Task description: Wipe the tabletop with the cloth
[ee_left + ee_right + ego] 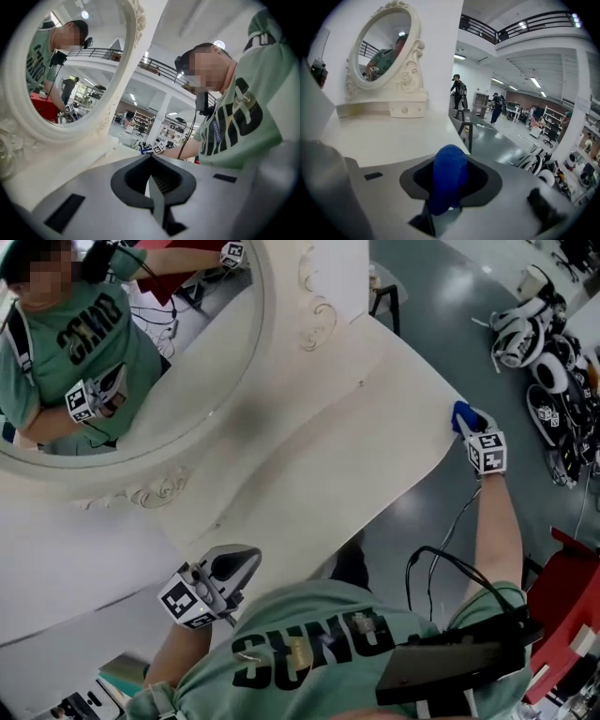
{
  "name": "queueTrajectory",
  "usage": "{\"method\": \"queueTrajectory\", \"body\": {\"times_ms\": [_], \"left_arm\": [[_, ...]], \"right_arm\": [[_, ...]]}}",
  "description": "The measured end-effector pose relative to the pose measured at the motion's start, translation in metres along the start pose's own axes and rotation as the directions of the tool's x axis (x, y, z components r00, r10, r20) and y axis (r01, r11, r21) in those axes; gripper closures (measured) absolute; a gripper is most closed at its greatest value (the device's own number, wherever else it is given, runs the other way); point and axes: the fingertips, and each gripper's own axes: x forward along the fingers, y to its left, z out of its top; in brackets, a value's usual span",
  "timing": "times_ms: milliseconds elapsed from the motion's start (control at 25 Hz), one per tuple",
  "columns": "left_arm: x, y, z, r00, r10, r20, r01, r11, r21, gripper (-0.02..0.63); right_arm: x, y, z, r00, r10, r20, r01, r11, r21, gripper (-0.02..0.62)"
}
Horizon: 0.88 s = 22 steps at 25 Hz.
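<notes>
A blue cloth (462, 416) is pinched in my right gripper (472, 427) at the right-hand edge of the cream tabletop (356, 437). In the right gripper view the cloth (448, 180) bulges up as a rounded fold between the jaws, with the tabletop (389, 140) stretching beyond it. My left gripper (234, 568) hovers at the table's near edge, close to the person's chest, jaws shut with nothing between them. In the left gripper view its jaws (152, 180) meet in a thin line.
A large oval mirror (141, 343) in an ornate white frame stands at the back left of the table; it appears again as the mirror (386, 47). Helmets and gear (548, 352) lie on the floor to the right. A red object (567, 606) sits at the lower right.
</notes>
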Motion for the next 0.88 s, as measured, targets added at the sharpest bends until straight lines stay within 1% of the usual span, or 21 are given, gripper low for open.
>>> {"method": "queueTrajectory", "body": {"times_ms": [80, 200, 320, 400, 440, 520, 640, 760, 880], "left_arm": [[-0.041, -0.001, 0.002, 0.998, 0.006, 0.06, -0.007, 1.0, 0.013, 0.597], [-0.1, 0.005, -0.001, 0.989, 0.004, 0.148, -0.009, 1.0, 0.03, 0.597], [-0.157, 0.009, -0.014, 0.98, 0.013, 0.196, -0.022, 0.999, 0.041, 0.597], [-0.188, 0.015, -0.031, 0.974, 0.019, 0.224, -0.031, 0.998, 0.05, 0.597], [-0.2, 0.018, -0.034, 0.972, 0.025, 0.232, -0.038, 0.998, 0.052, 0.597], [-0.213, 0.015, -0.023, 0.971, 0.042, 0.234, -0.056, 0.997, 0.054, 0.597], [-0.201, 0.009, -0.001, 0.973, 0.054, 0.225, -0.069, 0.996, 0.06, 0.597], [-0.155, 0.024, 0.008, 0.976, 0.048, 0.212, -0.06, 0.997, 0.049, 0.597], [-0.095, 0.046, 0.021, 0.976, 0.068, 0.206, -0.069, 0.998, 0.001, 0.597]], "right_arm": [[-0.021, 0.058, 0.018, 0.999, 0.041, 0.025, -0.041, 0.999, 0.002, 0.468], [-0.053, 0.165, 0.044, 0.991, 0.13, 0.032, -0.129, 0.991, -0.023, 0.468], [-0.086, 0.277, 0.041, 0.976, 0.217, -0.003, -0.216, 0.974, -0.074, 0.468], [-0.093, 0.323, 0.038, 0.972, 0.233, -0.024, -0.234, 0.965, -0.115, 0.466], [-0.095, 0.334, 0.042, 0.973, 0.231, -0.026, -0.233, 0.965, -0.121, 0.466], [-0.101, 0.327, 0.063, 0.976, 0.218, -0.016, -0.219, 0.969, -0.116, 0.466], [-0.094, 0.277, 0.099, 0.982, 0.19, 0.004, -0.189, 0.978, -0.092, 0.466], [-0.039, 0.21, 0.125, 0.983, 0.183, -0.001, -0.182, 0.98, -0.08, 0.466], [0.041, 0.145, 0.146, 0.976, 0.217, -0.018, -0.217, 0.97, -0.109, 0.466]]}}
